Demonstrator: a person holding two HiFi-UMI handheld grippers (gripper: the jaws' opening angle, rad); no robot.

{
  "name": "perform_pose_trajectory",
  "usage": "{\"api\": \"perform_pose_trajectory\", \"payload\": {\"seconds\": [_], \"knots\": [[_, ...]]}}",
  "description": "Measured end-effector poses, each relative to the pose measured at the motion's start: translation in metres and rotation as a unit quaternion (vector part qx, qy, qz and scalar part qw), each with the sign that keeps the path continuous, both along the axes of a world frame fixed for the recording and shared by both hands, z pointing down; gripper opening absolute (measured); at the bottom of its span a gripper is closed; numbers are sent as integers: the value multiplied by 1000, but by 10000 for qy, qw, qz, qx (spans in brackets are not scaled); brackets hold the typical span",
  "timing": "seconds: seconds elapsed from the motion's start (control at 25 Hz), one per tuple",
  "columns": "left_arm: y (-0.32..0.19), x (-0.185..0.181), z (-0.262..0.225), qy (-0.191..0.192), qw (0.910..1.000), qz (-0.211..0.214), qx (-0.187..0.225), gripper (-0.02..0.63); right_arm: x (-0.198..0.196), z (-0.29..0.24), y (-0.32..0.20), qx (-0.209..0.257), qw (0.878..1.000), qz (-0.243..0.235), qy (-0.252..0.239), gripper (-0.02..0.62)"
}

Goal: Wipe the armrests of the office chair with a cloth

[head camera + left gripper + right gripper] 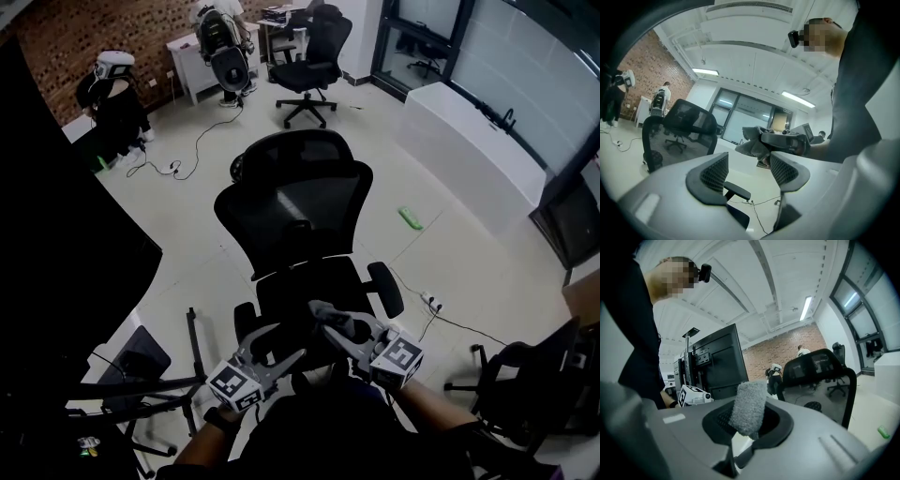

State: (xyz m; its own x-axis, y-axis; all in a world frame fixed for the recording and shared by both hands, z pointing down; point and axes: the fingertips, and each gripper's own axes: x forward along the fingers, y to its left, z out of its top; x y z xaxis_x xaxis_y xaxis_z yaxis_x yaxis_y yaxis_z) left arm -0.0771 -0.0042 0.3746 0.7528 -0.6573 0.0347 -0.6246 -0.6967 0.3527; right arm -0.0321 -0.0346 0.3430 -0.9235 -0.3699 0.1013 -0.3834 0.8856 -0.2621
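A black mesh office chair (292, 206) stands in front of me, its right armrest (385, 289) and left armrest (246, 322) on either side of the seat. My right gripper (328, 317) hovers over the seat's front, shut on a grey cloth (322, 310); in the right gripper view the cloth (749, 406) stands upright between the jaws. My left gripper (286, 345) is open and holds nothing, just left of the right one, near the left armrest. In the left gripper view an armrest pad (737, 191) shows through the gap, with the cloth (752, 140) beyond.
A second office chair (309, 64) stands far back. A white counter (469, 141) runs along the right, a large black screen (56, 234) and stand legs (192, 352) are at left. A green object (410, 218) and a power strip (431, 302) lie on the floor. Another chair (525, 384) is at lower right.
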Motion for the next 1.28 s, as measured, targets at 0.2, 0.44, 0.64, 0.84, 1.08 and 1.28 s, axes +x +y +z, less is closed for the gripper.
{"api": "perform_pose_trajectory", "payload": {"seconds": [0.2, 0.44, 0.64, 0.84, 1.08, 1.28], "knots": [[-22, 7, 13, -84, 9999, -30, -124, 304, 10, 15, -22, -77, 9999, 3, 90, 41], [-54, 21, 28, -54, 9995, -66, -294, 304, 25, 33, -52, -110, 9995, -80, 296, 41], [-87, 43, 43, -149, 9989, -3, -439, 304, 44, 65, -81, -93, 9988, -25, 474, 41], [-122, 70, 70, -201, 9975, 97, -664, 304, 74, 111, -123, -172, 9954, 108, 937, 41], [-159, 96, 128, -445, 9921, 270, -1143, 305, 116, 187, -176, -500, 9832, 218, 1743, 41], [-184, 118, 188, -601, 9839, 361, -1646, 307, 151, 262, -213, -913, 9665, 173, 2394, 41]]}}
